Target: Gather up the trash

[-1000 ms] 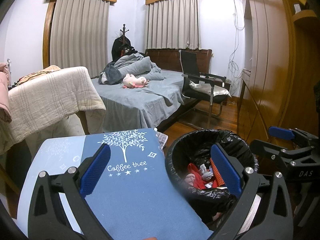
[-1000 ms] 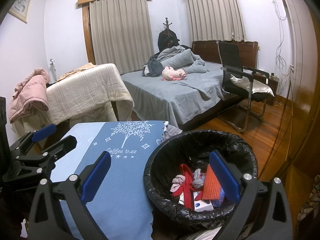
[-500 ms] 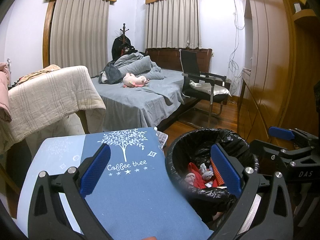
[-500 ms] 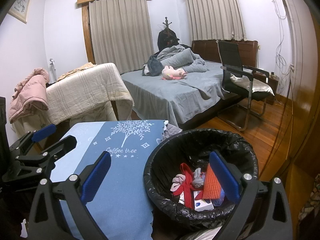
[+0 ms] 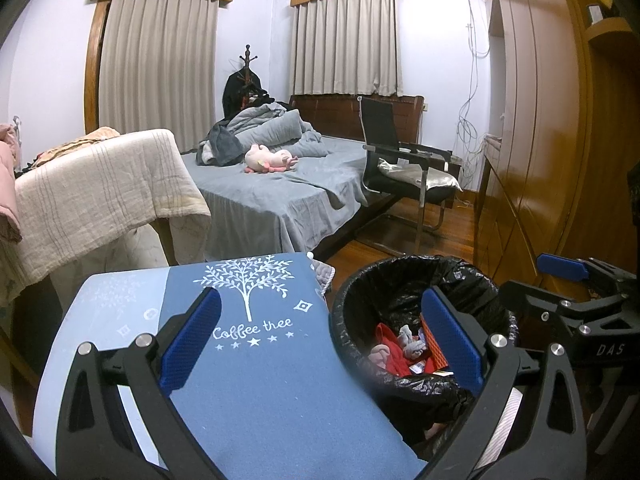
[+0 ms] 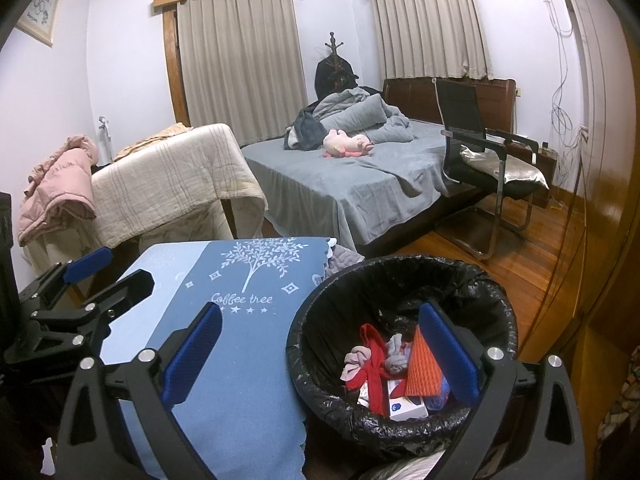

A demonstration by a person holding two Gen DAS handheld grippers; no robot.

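Your left tool (image 5: 320,336) hangs with its jaws spread wide and nothing between them, above the blue cloth (image 5: 256,380) that covers the surface — the one printed with a white tree and "Coffee tree". Your right tool (image 6: 320,352) is just as wide apart and just as empty, one finger over the cloth's edge, the other over the trash bin (image 6: 404,276).

The bin, lined with a black bag, stands just beside the surface on its right. The trash lies inside it: a red strap-like piece (image 6: 374,364), grey and pink crumpled bits (image 6: 394,354), an orange ribbed sheet (image 6: 422,368) leaning upright, and a small white box (image 6: 406,406) at the bottom (its print is too small to read).

From the left camera you can see the right tool off to the right, beyond the bin; from the right camera the left tool sits at the left edge, over the cloth's pale border.

Further back are a grey bed (image 6: 360,188) with a pink plush toy (image 6: 346,142) on it, a black chair (image 6: 480,152) and the wooden floor (image 6: 532,248).
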